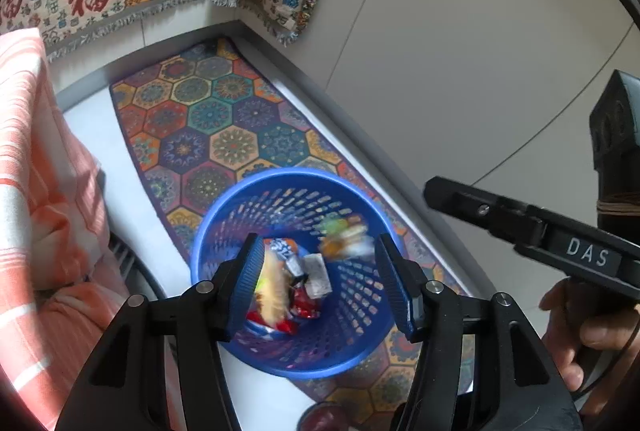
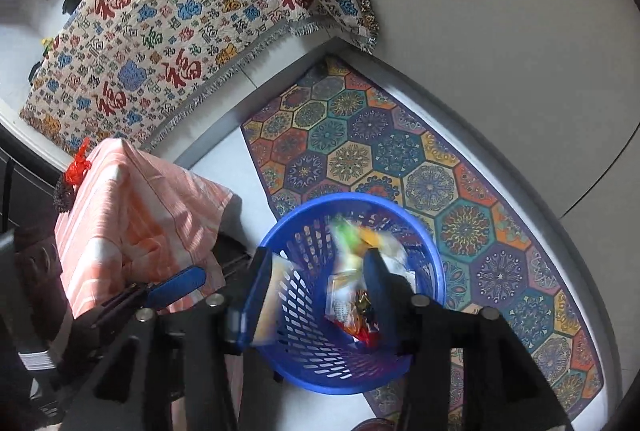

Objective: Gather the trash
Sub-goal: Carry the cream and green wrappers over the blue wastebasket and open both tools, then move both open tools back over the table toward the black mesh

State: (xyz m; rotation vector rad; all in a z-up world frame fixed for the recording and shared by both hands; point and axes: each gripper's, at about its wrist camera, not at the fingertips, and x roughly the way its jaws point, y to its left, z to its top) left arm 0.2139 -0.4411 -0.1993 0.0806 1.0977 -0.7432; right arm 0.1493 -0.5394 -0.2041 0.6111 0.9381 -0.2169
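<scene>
Trash point(image 1: 280, 283) inside blue basket point(image 1: 224, 215), bare floor point(image 1: 460, 51) alongside

Both mounted just behind the jaws, looking steeply down and close onto the blue basket point(image 1: 288, 351) point(image 2: 304, 359) framed between them. Shared by both: that basket, the patterned mat point(image 1: 208, 135) point(image 2: 400, 151) beyond the jaws, the orange-striped cloth point(image 1: 36, 191) point(image 2: 132, 215) left of them.
</scene>
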